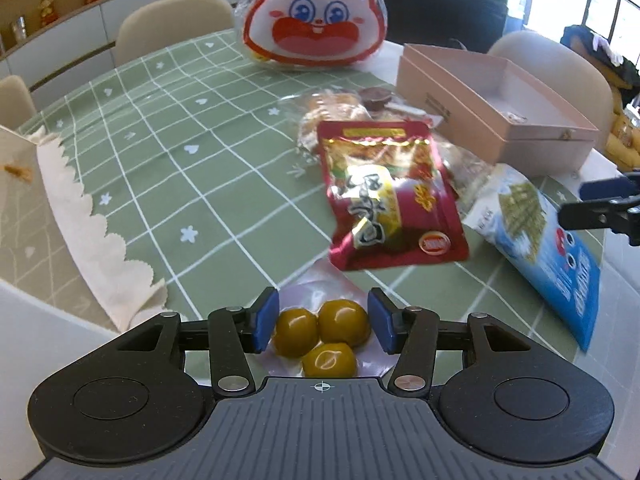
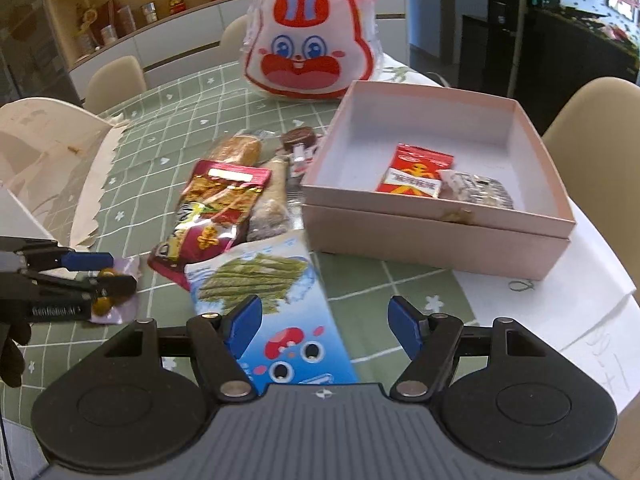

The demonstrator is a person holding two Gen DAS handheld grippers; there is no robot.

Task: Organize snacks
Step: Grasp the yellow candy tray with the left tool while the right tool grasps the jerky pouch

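It looked like a home dining room: a clothed table [image 2: 168, 120], padded chairs [image 2: 114, 80], and shelves [image 2: 120, 12] of what seemed figurines.

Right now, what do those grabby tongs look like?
Both are alike. The left tongs and right tongs each have two blue pads on black jointed bars with silver rivets, a grey ribbed plate with a small crosshair mark, and black round housings. A dark glove covers the left hand.
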